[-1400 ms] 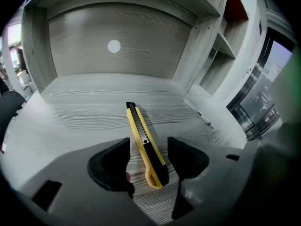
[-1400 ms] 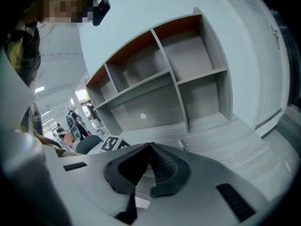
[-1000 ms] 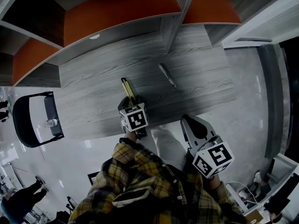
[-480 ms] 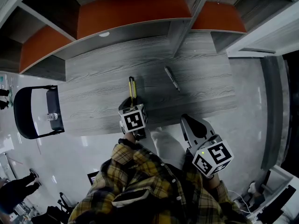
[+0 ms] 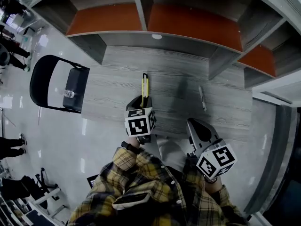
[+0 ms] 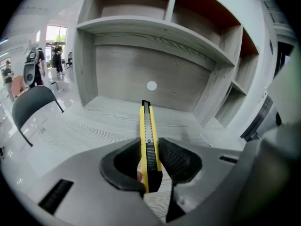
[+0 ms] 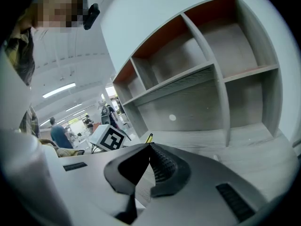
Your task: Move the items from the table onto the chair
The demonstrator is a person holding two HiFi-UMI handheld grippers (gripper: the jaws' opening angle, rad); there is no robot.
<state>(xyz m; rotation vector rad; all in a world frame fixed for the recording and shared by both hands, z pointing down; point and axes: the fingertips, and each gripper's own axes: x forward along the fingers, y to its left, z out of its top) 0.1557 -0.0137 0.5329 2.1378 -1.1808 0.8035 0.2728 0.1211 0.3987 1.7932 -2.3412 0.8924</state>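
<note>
A yellow utility knife [image 5: 145, 84] lies along the grey table [image 5: 117, 95], pointing away from me. My left gripper [image 5: 141, 102] is shut on its near end. In the left gripper view both pads press on the knife [image 6: 148, 140], which sticks out forward between them. A grey pen [image 5: 202, 98] lies on the table to the right, untouched. My right gripper [image 5: 200, 128] is shut and holds nothing; it hangs near the table's front edge, right of the left one. The black chair [image 5: 40, 79] stands at the table's left end with a small clear bottle [image 5: 69, 94] on its seat.
Shelf compartments with orange backs [image 5: 183, 22] rise behind the table, and an upright divider [image 5: 221, 62] comes down onto its right part. Glossy floor [image 5: 56, 140] lies left of the table and under the chair. People stand far off at the left [image 5: 9, 147].
The head view has swung, so the chair and shelves now sit further right and higher. The left gripper stays at the knife's near end. The right gripper has hardly moved.
</note>
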